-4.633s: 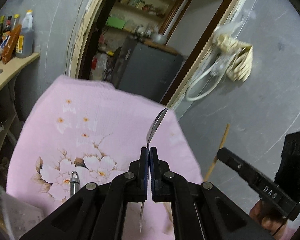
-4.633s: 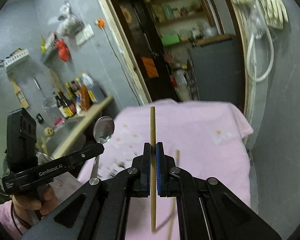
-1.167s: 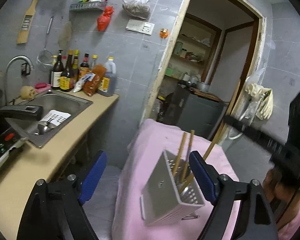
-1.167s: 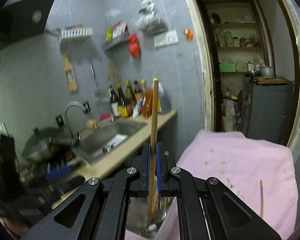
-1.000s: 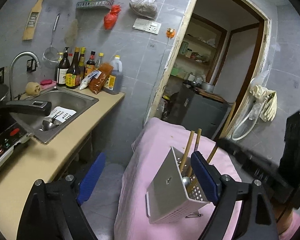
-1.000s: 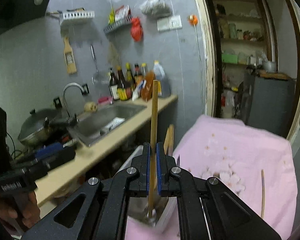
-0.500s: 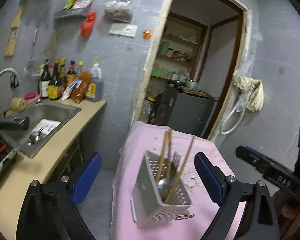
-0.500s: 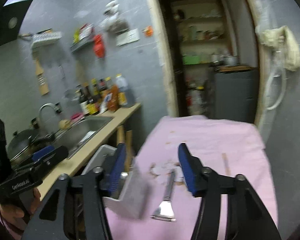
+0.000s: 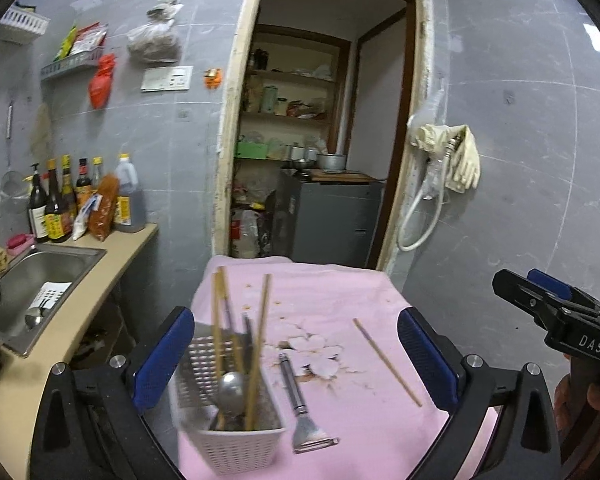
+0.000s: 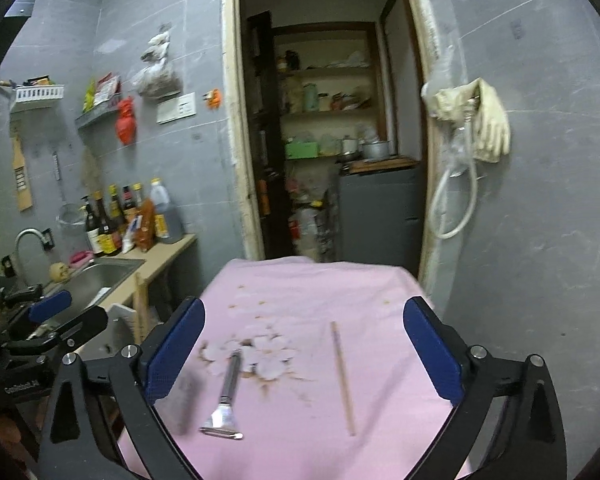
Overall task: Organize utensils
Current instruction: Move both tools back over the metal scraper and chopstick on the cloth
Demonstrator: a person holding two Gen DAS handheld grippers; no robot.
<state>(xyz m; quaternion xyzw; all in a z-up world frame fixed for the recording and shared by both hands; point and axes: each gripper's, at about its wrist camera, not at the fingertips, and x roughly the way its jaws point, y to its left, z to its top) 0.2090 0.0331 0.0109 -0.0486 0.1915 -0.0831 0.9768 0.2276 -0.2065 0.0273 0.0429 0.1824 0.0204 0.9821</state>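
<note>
Left wrist view: one white basket point(image 9: 228, 432) is seen on the pink cloth point(image 9: 340, 292), with three chopsticks point(image 9: 259, 344) and one spoon point(image 9: 230, 390) standing in it. One peeler point(image 9: 298, 400) and one loose chopstick point(image 9: 386, 362) lie beside it. Left gripper point(image 9: 292, 356) jaws are opening wide, nothing pinched.

Right wrist view: one peeler point(image 10: 226, 394) and one chopstick point(image 10: 342, 376) are seen on the cloth point(image 10: 320, 284). Right gripper point(image 10: 304, 352) jaws are opening, nothing held.

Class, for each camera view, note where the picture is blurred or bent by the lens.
Left wrist view: the white basket is smeared by motion; the door frame bows. Right wrist view: the peeler and chopstick are fairly sharp; corners go black.
</note>
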